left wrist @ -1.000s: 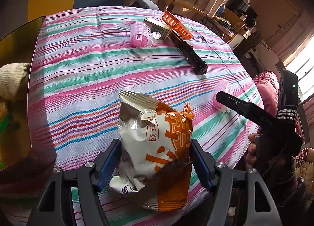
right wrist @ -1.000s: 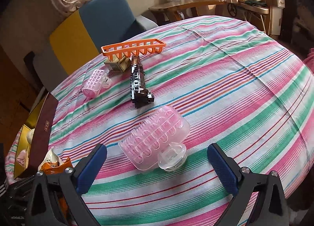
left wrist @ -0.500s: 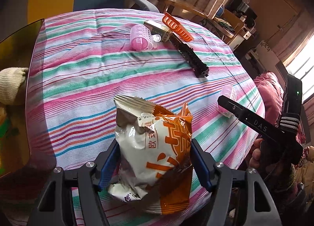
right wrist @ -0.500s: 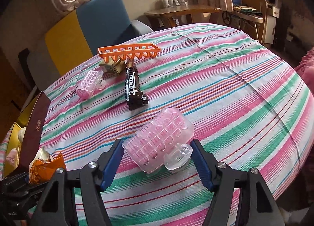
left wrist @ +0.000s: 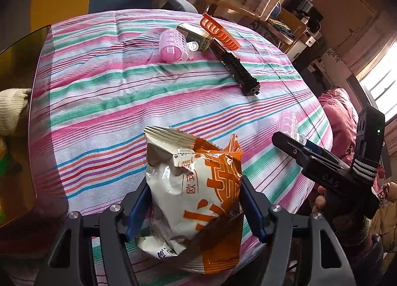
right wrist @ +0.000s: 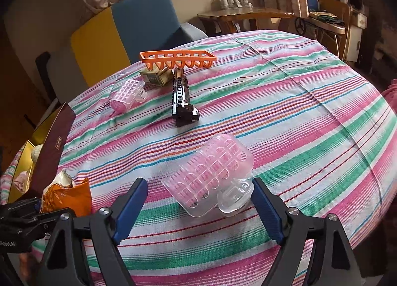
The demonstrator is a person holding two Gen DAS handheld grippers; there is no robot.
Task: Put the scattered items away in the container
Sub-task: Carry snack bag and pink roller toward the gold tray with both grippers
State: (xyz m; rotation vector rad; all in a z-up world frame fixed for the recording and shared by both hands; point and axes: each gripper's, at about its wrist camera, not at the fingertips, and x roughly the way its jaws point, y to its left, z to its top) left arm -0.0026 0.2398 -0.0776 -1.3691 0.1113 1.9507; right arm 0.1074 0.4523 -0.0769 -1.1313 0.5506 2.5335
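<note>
My left gripper [left wrist: 194, 207] is shut on a white and orange snack bag [left wrist: 196, 186] and holds it above the striped tablecloth. The bag also shows in the right wrist view [right wrist: 67, 191]. My right gripper [right wrist: 198, 207] has its jaws closing around a pink hair roller [right wrist: 211, 174]; the right pad touches its clear clip, the left pad stands apart. The container [left wrist: 17, 67], a gold-lined box, sits at the left edge and shows in the right wrist view [right wrist: 49, 142].
A second pink roller [left wrist: 172, 44], a small gold-green box [left wrist: 196, 35], an orange plastic rack [left wrist: 219, 31] and a black toy train [left wrist: 235, 67] lie at the far side. A blue and yellow chair [right wrist: 119, 30] stands behind the round table [right wrist: 310, 102].
My right gripper moved forward and narrowed its jaws around the near pink roller. My left gripper rose slightly with the snack bag held.
</note>
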